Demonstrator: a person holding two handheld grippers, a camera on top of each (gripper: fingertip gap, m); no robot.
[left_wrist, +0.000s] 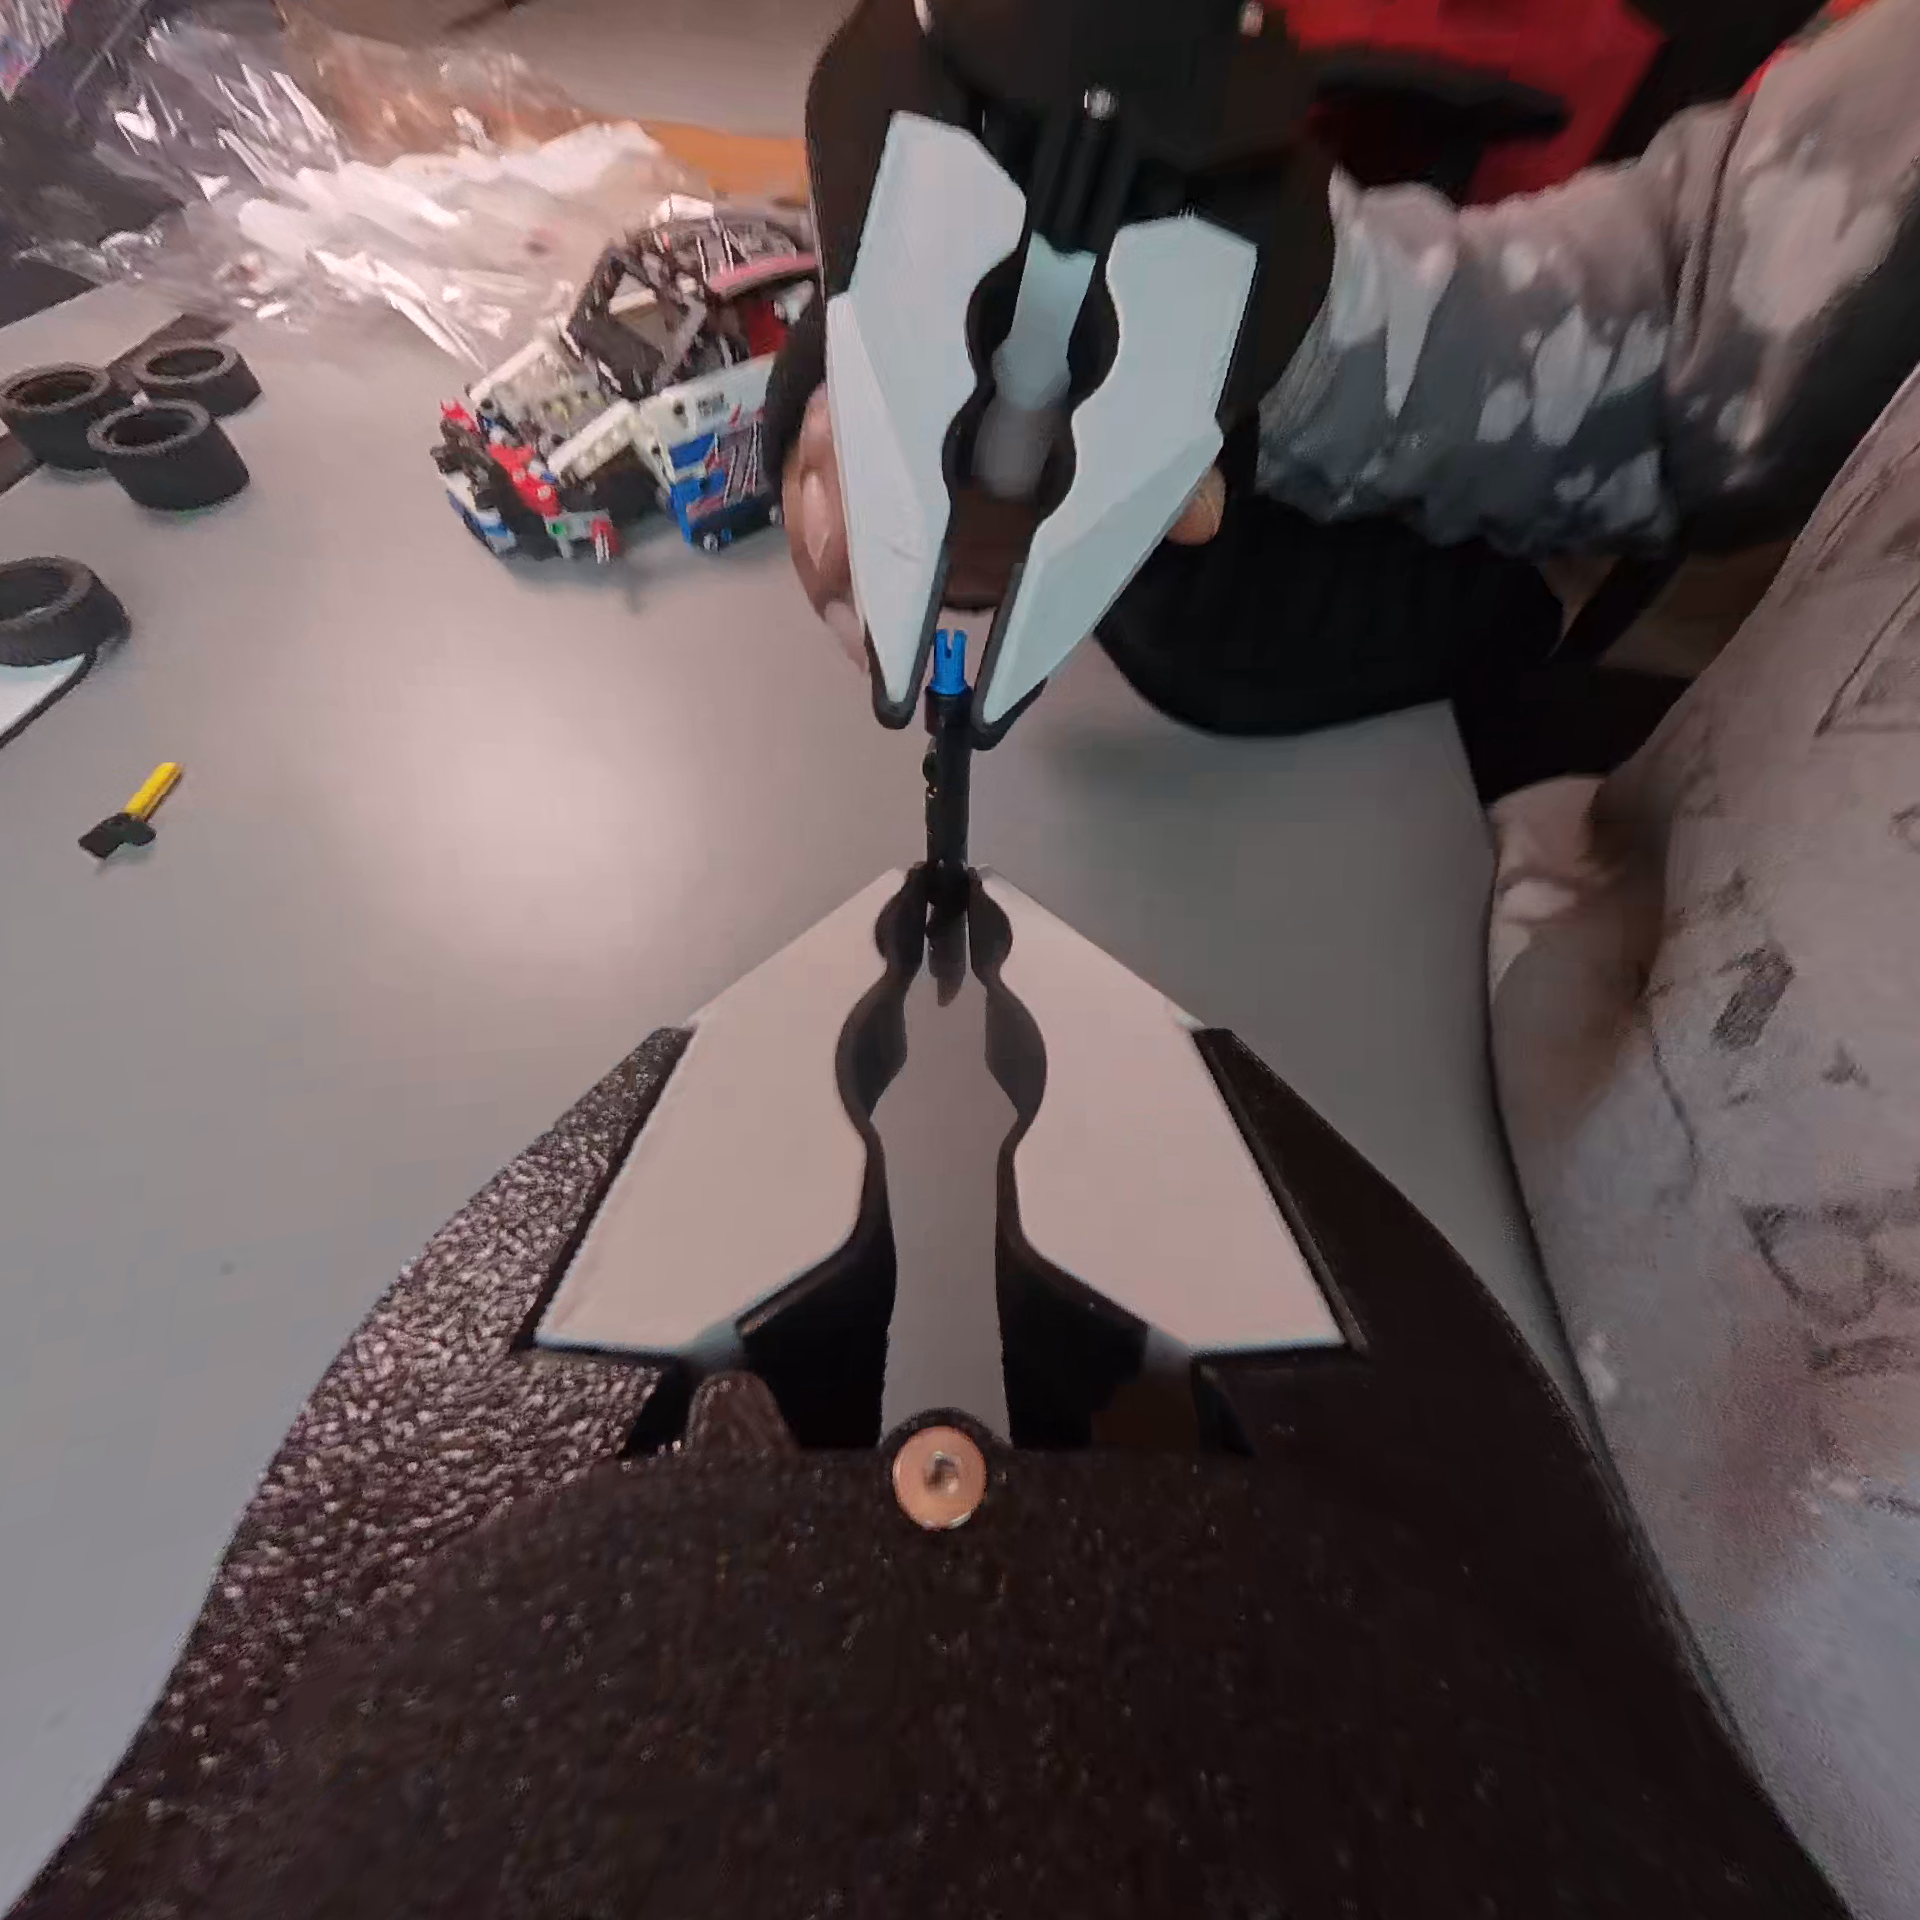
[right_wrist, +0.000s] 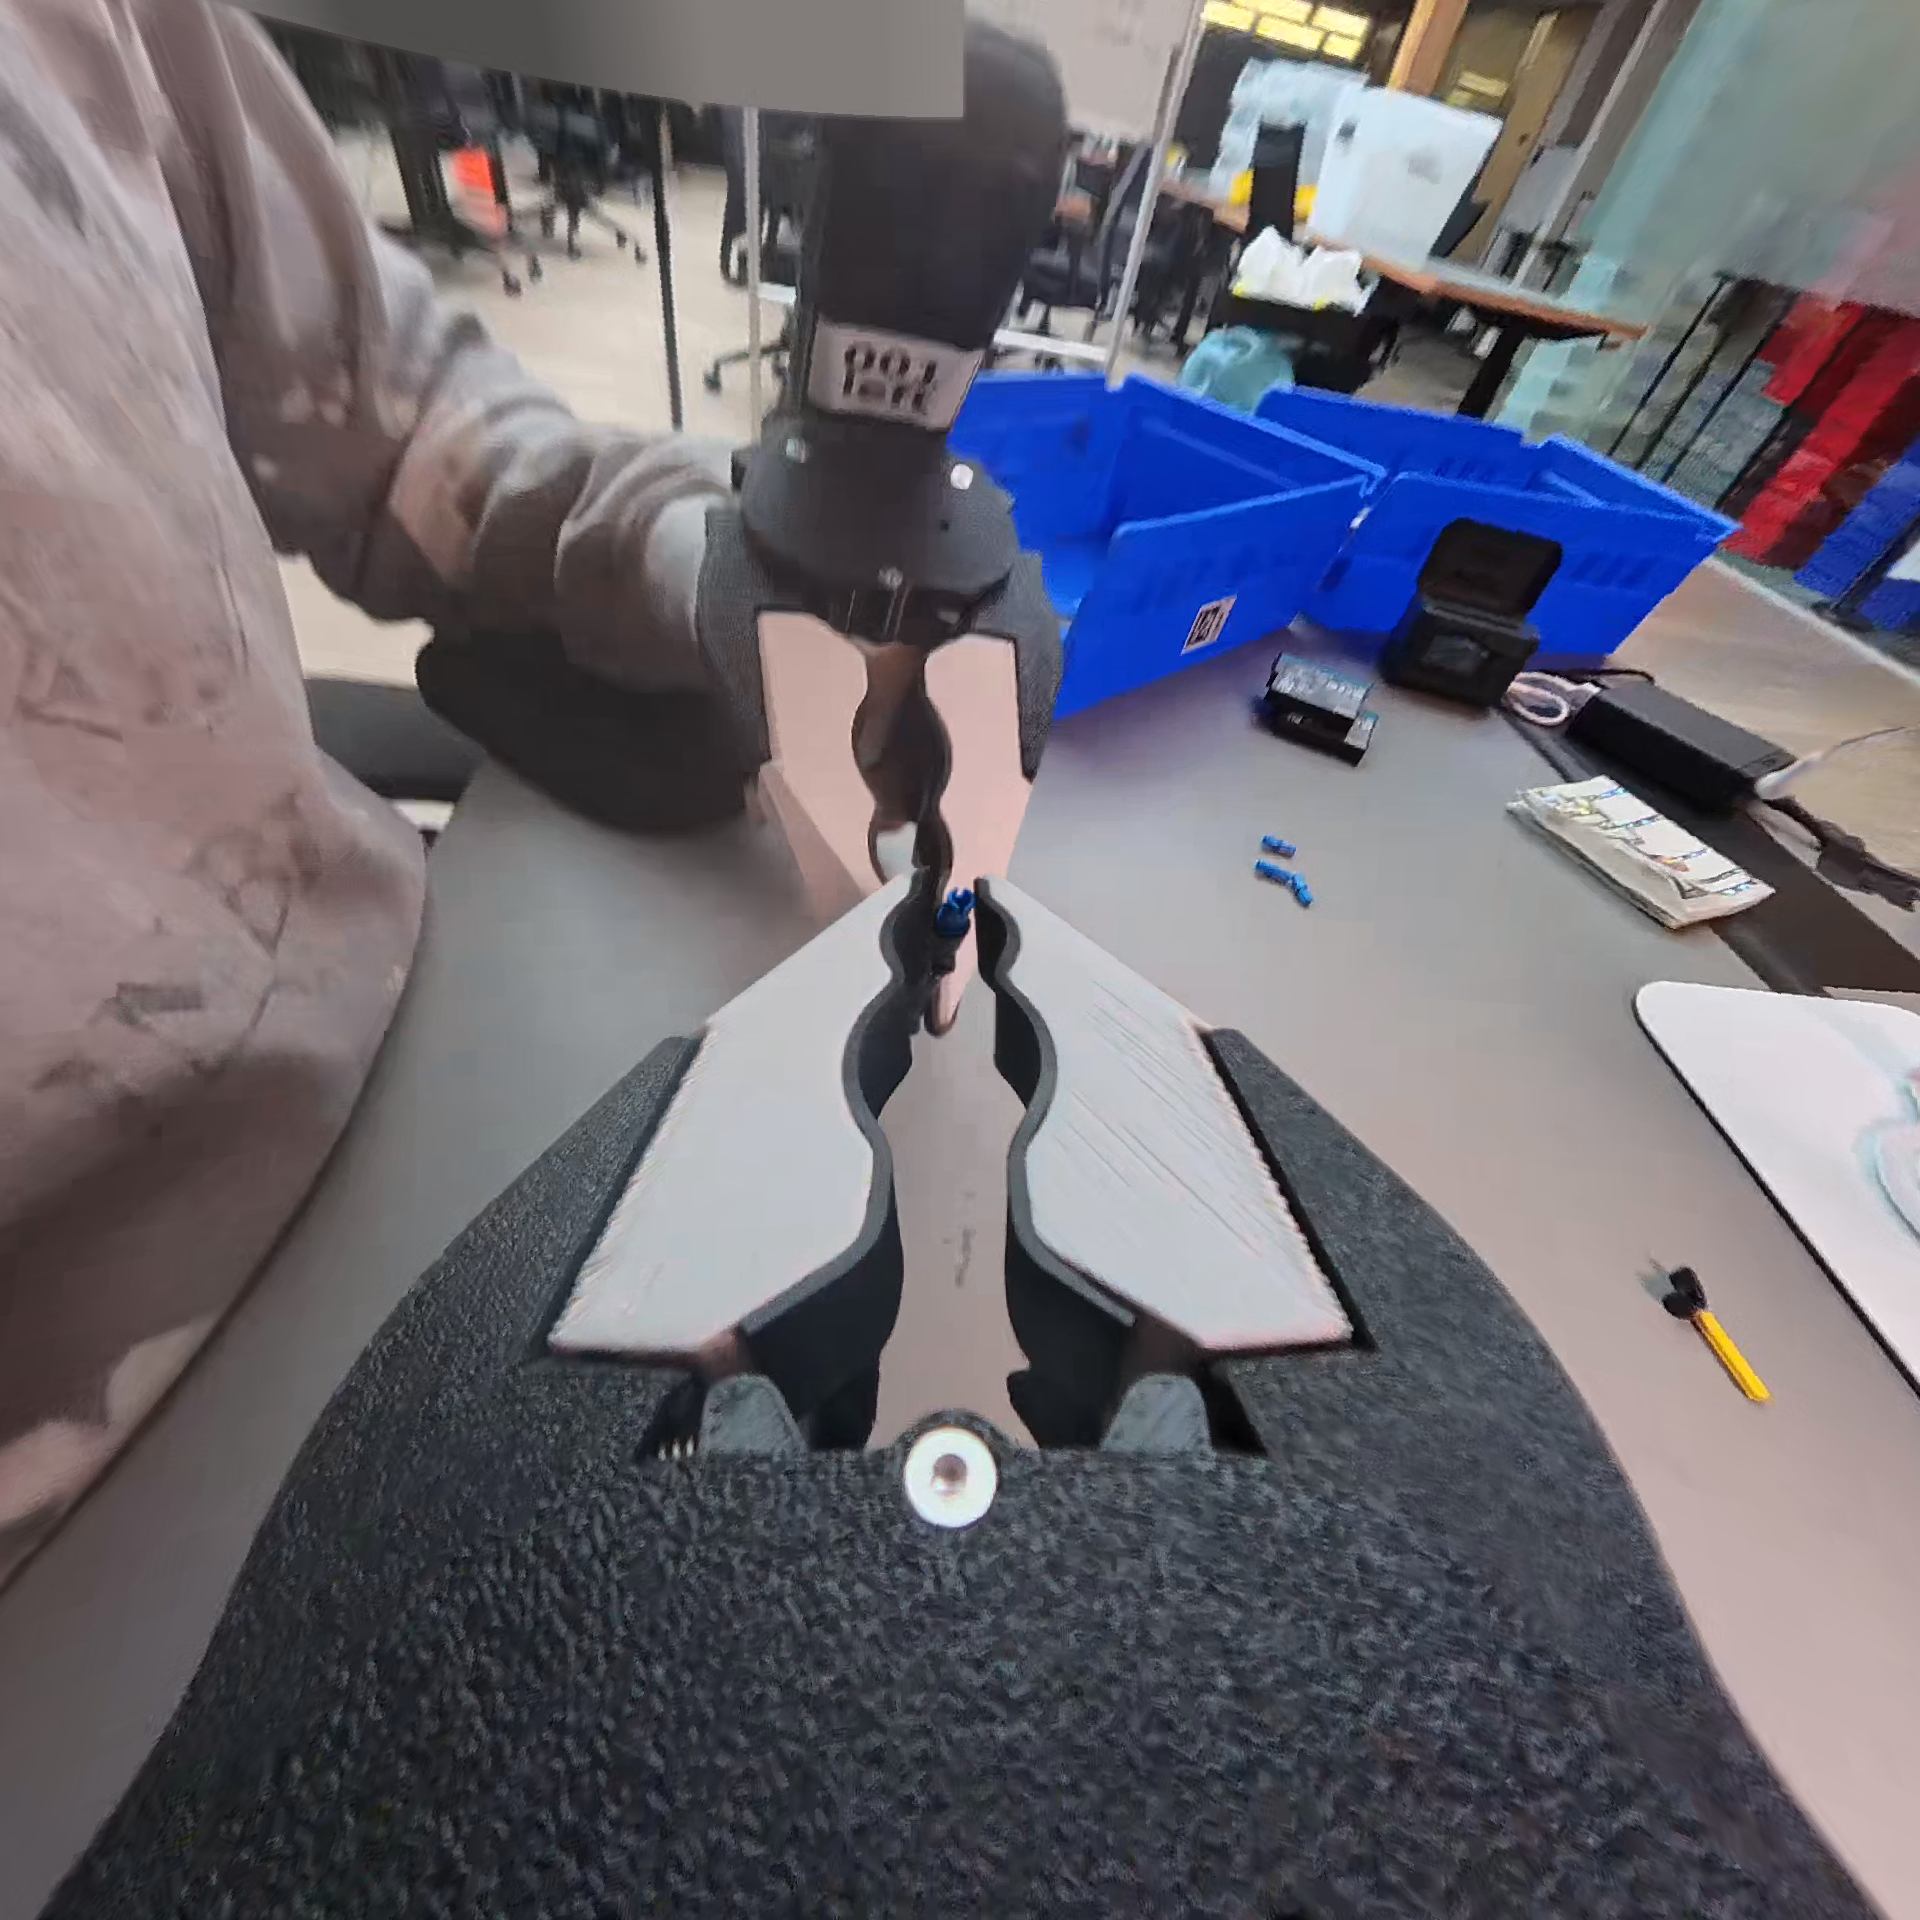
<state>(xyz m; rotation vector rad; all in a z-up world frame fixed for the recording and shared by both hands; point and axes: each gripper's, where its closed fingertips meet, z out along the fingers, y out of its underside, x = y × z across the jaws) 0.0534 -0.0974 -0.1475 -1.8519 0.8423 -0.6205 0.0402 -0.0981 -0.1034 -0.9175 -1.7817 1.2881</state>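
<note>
Beam (left_wrist: 948, 821) – thin black part, held off the table (left_wrist: 416, 935) between both tools | left gripper (left_wrist: 945, 883) – jaws pinching beam's near end | right gripper (left_wrist: 940, 717) – we see jaws pinching blue pin (left_wrist: 948, 665) at beam's far end | model car (left_wrist: 623, 416), tyres (left_wrist: 156, 436) well apart

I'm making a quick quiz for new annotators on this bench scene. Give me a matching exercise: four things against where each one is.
Things:
1. blue pin
2. black beam
3. tyres
4. blue bins

Places:
A. far side of the table, standing open
B. between the right gripper tips
C. grouped on the table near the toy car
D. clamped in the left gripper

Pairs: 1-B, 2-D, 3-C, 4-A
</note>
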